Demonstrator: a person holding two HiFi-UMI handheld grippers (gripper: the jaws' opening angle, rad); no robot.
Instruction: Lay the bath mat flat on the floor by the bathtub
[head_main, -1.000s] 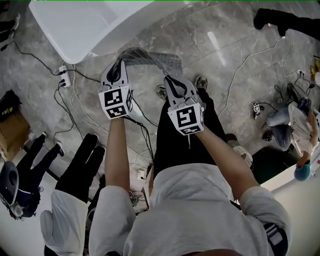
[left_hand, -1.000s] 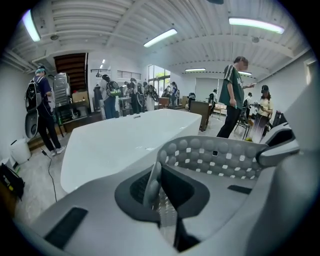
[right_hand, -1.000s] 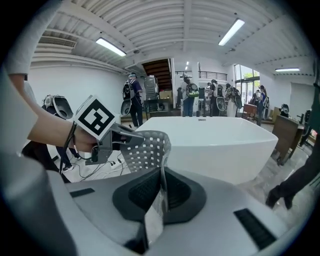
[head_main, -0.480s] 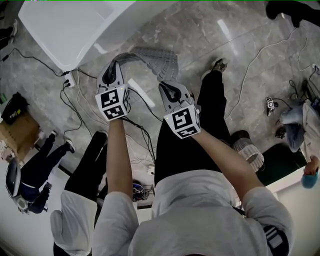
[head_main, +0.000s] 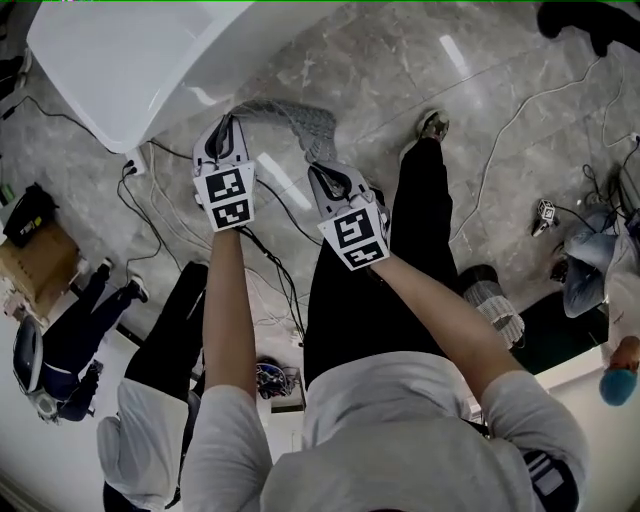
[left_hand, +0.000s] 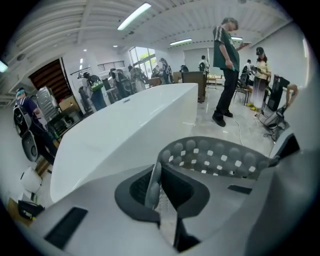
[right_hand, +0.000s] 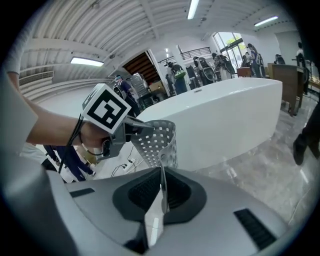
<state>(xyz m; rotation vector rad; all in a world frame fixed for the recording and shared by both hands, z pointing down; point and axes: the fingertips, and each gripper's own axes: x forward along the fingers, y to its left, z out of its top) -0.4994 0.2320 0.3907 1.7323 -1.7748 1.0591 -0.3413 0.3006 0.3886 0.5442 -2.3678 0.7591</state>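
The grey perforated bath mat (head_main: 292, 117) hangs in the air, arched between my two grippers, above the marble floor beside the white bathtub (head_main: 120, 60). My left gripper (head_main: 228, 128) is shut on the mat's left edge, and my right gripper (head_main: 318, 172) is shut on its right edge. In the left gripper view the mat (left_hand: 220, 157) curves away from the shut jaws (left_hand: 156, 187), with the bathtub (left_hand: 120, 135) just beyond. The right gripper view shows the mat (right_hand: 159, 141) rising from the shut jaws (right_hand: 162, 189) toward the left gripper's marker cube (right_hand: 106, 112).
Cables and a power strip (head_main: 134, 164) lie on the floor left of the grippers. My right foot (head_main: 432, 125) is stepped forward. Other people stand at the left (head_main: 60, 330); a cardboard box (head_main: 30, 270) sits there. Another person (left_hand: 227, 65) stands past the tub's far end.
The grippers have drawn slightly closer together, so the mat arches tighter. My right foot has stepped forward, and the bathtub now sits nearer in the head view.
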